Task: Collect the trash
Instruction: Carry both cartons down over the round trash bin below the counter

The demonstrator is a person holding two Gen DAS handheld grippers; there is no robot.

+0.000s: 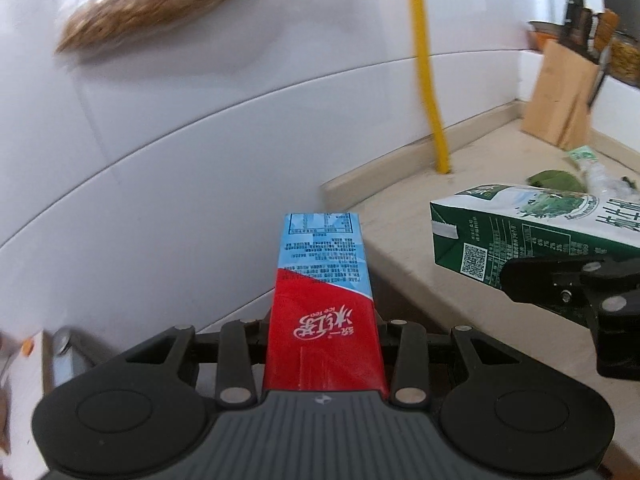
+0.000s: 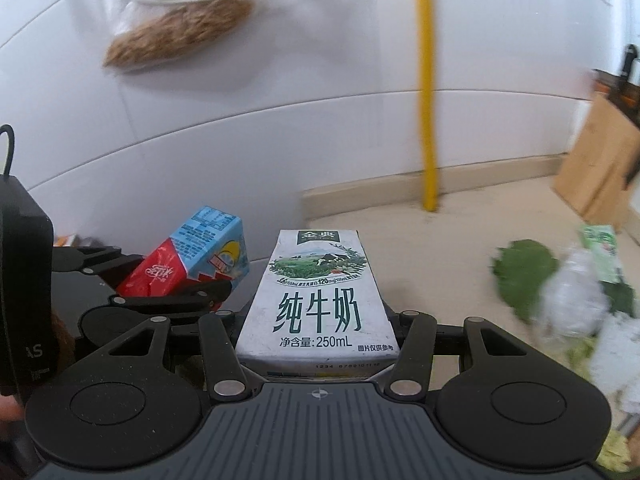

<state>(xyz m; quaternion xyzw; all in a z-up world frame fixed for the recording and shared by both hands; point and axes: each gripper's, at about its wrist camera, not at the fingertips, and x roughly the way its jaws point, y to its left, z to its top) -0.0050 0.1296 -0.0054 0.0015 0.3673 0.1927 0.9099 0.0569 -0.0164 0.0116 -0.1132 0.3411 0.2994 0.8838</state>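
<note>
Holding a carton in each gripper, both lifted off the counter [image 1: 420, 216]. Left gripper [image 1: 322, 328] pinches the tea carton [image 1: 320, 280] by its narrow sides, jaws pressed on it, carton sticking out forward. Right gripper [image 2: 318, 320] pinches the milk carton [image 2: 318, 300] the same way, jaws set wider for the broader box. Neither is spread free.

Landmark: yellow pole [image 2: 427, 80] standing at the back of the counter. Tea carton hangs left of the pole, past the counter's left end, over what looks like a lower surface. Milk carton sits just right of the tea carton, in front of the pole and slightly left of it.

Progress, as a judgement: two pieces picked, none dropped off yet; no bin visible in either view, so the destination is unknown. Left to do: well right of the pole, on the counter, a green leaf [image 2: 524, 272] and a crumpled plastic wrapper [image 2: 576, 296] with more pale scraps nearby, blurred. Wooden knife block [image 1: 560, 96] farther right of the pole, not trash. Likely carrying stage, roughly early to mid task.
</note>
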